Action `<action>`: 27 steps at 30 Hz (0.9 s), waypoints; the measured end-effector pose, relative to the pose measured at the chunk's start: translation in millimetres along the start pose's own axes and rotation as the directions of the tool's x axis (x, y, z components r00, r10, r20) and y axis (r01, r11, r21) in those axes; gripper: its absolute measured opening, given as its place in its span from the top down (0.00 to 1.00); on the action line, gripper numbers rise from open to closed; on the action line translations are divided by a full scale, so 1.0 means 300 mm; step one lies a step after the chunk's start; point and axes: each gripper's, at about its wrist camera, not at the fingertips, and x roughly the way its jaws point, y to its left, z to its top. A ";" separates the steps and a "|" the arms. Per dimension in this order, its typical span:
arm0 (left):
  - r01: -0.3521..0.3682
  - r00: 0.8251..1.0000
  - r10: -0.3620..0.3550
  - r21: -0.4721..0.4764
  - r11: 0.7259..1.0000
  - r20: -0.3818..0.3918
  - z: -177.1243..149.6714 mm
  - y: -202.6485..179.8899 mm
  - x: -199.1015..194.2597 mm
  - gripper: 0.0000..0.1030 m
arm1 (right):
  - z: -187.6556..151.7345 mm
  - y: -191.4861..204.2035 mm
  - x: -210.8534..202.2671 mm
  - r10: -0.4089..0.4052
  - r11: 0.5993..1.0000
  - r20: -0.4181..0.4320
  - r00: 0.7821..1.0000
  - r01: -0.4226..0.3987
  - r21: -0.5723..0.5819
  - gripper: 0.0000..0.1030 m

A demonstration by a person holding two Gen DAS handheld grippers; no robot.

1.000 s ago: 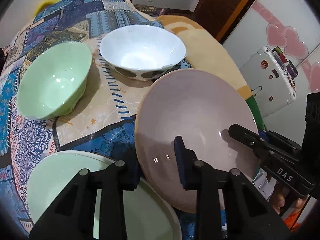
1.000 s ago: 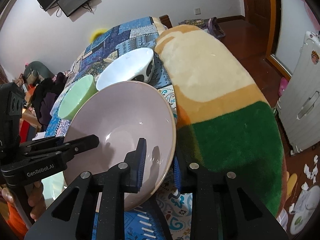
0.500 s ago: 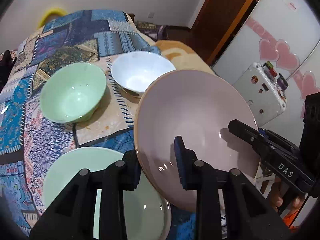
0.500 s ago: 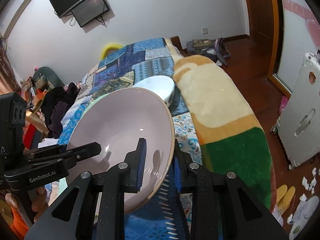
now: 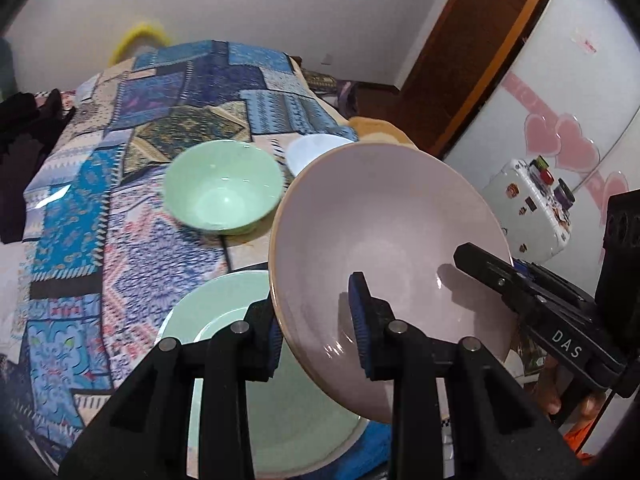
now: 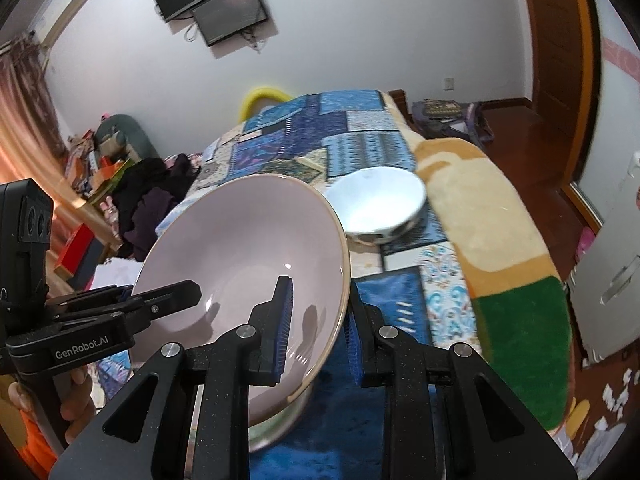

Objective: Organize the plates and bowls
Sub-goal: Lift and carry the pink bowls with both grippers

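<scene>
Both grippers hold a large pale pink plate (image 5: 384, 224) in the air by opposite rims. My left gripper (image 5: 318, 328) is shut on its left rim; my right gripper (image 6: 318, 316) is shut on its right rim, and the plate also shows in the right wrist view (image 6: 240, 252). Below it a light green plate (image 5: 224, 328) lies on the patchwork bedspread. A green bowl (image 5: 222, 186) and a white bowl (image 6: 378, 204) stand farther back; in the left wrist view the white bowl (image 5: 312, 152) is partly hidden behind the pink plate.
The dishes rest on a bed with a blue patchwork cover (image 5: 132, 128) and a beige-green fleece blanket (image 6: 500, 240) on its right side. A white suitcase (image 5: 528, 208) stands on the floor to the right. Clothes and clutter (image 6: 148, 196) lie left of the bed.
Both grippers have lifted the pink plate higher and tilted it, carrying it over the green plate. The bowls now look farther away.
</scene>
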 end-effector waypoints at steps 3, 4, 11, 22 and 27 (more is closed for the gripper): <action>-0.014 1.000 0.015 -0.020 1.000 0.020 -0.019 0.051 -0.050 0.71 | 0.001 0.059 0.012 0.020 0.999 -0.005 1.000 -0.020 -0.030 0.79; -0.020 0.999 0.020 -0.025 0.999 0.026 -0.026 0.068 -0.066 0.71 | 0.000 0.080 0.015 0.026 0.999 -0.008 1.000 -0.026 -0.041 0.79; -0.068 0.995 0.075 -0.090 0.994 0.069 -0.091 0.201 -0.186 0.71 | 0.000 0.224 0.061 0.080 0.989 -0.035 0.996 -0.083 -0.120 0.79; -0.166 0.977 0.188 -0.194 0.967 0.102 -0.195 0.414 -0.343 0.71 | -0.035 0.461 0.152 0.162 0.956 -0.111 0.981 -0.184 -0.230 0.79; -0.203 0.968 0.231 -0.243 0.949 0.094 -0.249 0.504 -0.390 0.71 | -0.062 0.541 0.200 0.189 0.940 -0.155 0.970 -0.224 -0.257 0.79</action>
